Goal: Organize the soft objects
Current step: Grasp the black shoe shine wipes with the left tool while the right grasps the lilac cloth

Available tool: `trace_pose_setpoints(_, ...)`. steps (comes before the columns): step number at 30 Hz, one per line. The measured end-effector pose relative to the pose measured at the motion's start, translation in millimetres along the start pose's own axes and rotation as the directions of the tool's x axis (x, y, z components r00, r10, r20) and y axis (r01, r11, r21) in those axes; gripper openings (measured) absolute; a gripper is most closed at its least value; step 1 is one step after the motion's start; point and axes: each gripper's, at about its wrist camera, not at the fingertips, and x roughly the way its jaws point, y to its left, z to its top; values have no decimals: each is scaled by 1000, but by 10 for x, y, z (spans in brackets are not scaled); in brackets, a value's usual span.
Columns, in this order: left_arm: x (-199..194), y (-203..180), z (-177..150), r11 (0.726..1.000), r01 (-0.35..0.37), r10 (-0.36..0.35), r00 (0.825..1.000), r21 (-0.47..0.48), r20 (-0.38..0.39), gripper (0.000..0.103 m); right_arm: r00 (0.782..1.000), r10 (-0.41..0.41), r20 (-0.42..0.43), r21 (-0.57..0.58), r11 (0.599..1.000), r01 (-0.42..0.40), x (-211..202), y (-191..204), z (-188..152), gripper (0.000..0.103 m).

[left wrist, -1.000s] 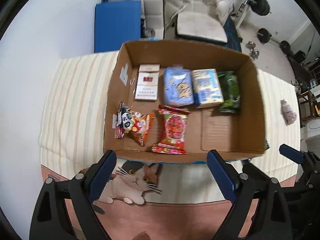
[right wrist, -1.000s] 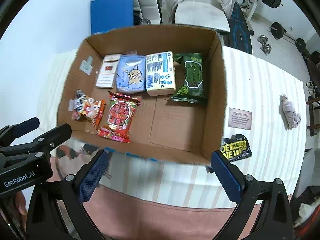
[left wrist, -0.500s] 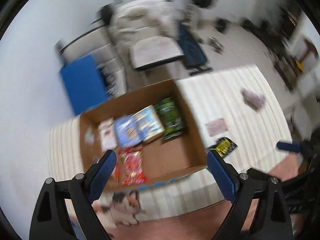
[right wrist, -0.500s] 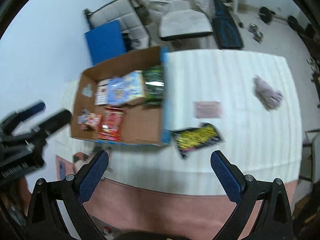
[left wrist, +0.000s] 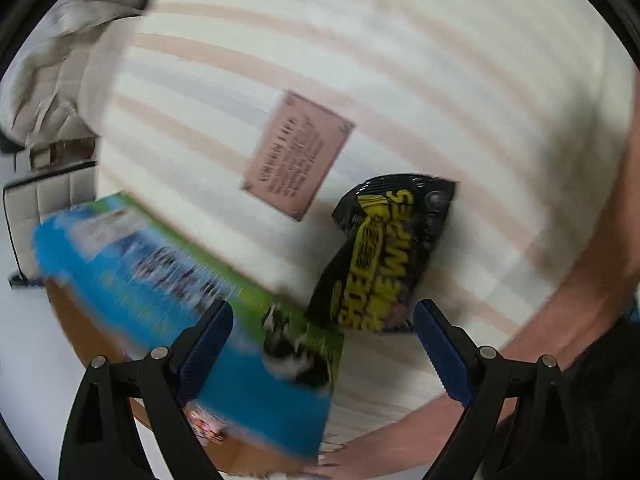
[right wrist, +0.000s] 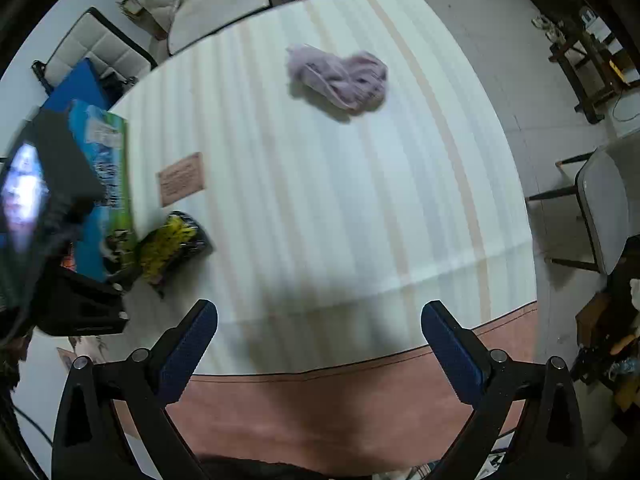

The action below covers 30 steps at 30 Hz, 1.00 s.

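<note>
A black and yellow snack bag (left wrist: 384, 256) lies on the striped tablecloth, just ahead of my open, empty left gripper (left wrist: 324, 356). It also shows in the right wrist view (right wrist: 172, 244). The cardboard box's blue and green outer side (left wrist: 192, 304) is close to the left finger; it shows at the left of the right wrist view (right wrist: 108, 184). A crumpled lilac cloth (right wrist: 340, 76) lies far across the table, ahead of my open, empty right gripper (right wrist: 320, 348). The left wrist view is blurred.
A pink card (left wrist: 300, 152) lies flat beside the bag and box, also in the right wrist view (right wrist: 182, 178). The left gripper body (right wrist: 52, 232) fills the left side there. Chairs (right wrist: 608, 208) stand around the table. The table's near edge (right wrist: 360, 364) is close.
Both grippers have swung right, away from over the box. The left one has dropped low toward the black and yellow bag. The right one now faces the lilac cloth.
</note>
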Motion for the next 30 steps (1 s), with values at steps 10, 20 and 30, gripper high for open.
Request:
trace_pose_setpoints(10,276,-83,201,991,134,-136,987,-29,-87,58,1000,-5,-28,-42,999,4,246,-156,444,103)
trace_pose_setpoints(20,-9,681,383,756,424,-383,904,-498,189,55,992,-127,23,-219,967,129,194,37,1436,102)
trace_pose_setpoints(30,130,923,551,582,512,-442,851,-632,282,55,974,-204,-95,-356,921,158,702,366,2160,87)
